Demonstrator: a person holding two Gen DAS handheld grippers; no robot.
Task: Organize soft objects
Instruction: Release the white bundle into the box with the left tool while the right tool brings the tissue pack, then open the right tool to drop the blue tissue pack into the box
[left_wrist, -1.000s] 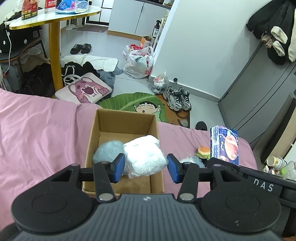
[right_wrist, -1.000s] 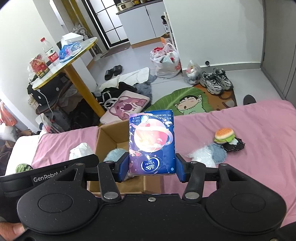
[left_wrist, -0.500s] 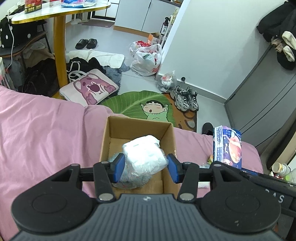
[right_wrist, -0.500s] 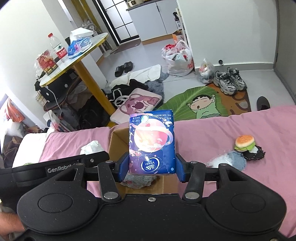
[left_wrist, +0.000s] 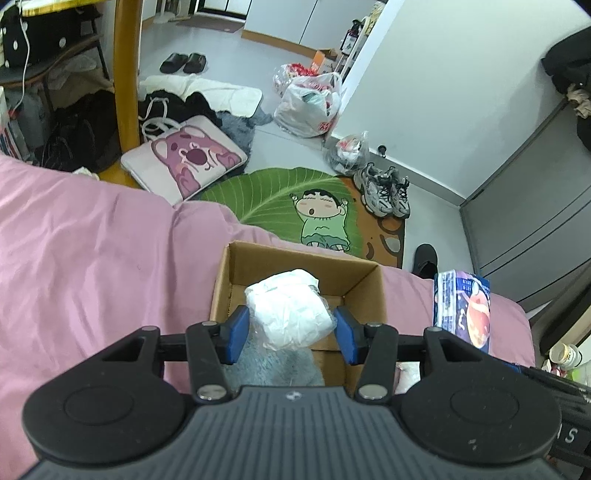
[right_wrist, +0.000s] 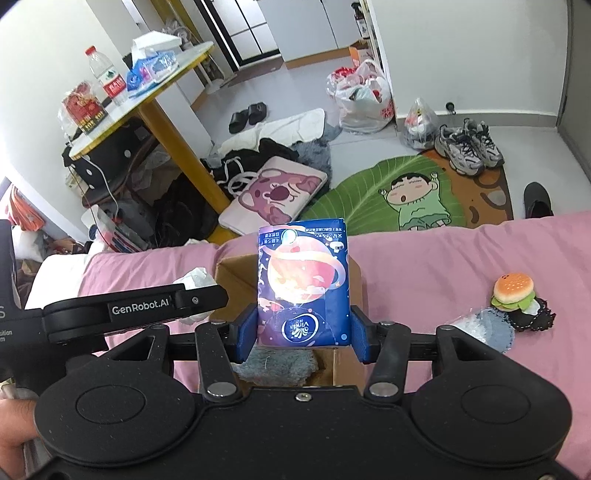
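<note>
**Both grippers loaded above the cardboard box**

Left wrist view: my left gripper (left_wrist: 289, 329) held a white crumpled bundle in clear plastic wrap (left_wrist: 290, 314) between its blue pads (left_wrist: 235, 329). The fingers stood moderately apart, set by the width of the bundle; the left pad pressed its side, and the right pad met the loose wrap at its edge. The bundle hung over the open cardboard box (left_wrist: 371, 291), which rested on the pink bedsheet (left_wrist: 92, 258). A fluffy grey-blue soft item (left_wrist: 273, 365) lay in the near part of the box, below the bundle.

Right wrist view: my right gripper (right_wrist: 303, 334) clamped a blue tissue pack printed with a planet (right_wrist: 303, 288), upright, its lower end seated between the pads (right_wrist: 246, 334). The fingers were spread to the pack's full width, both pads flat against its sides. The pack stood over the same box (right_wrist: 236, 275), with the grey-blue item (right_wrist: 277, 365) visible beneath it. On the sheet to the right, well apart from the box, lay a burger-shaped plush (right_wrist: 513, 290) beside a black lace-edged piece (right_wrist: 535, 314) and a pale blue round pad (right_wrist: 491, 330).
</note>
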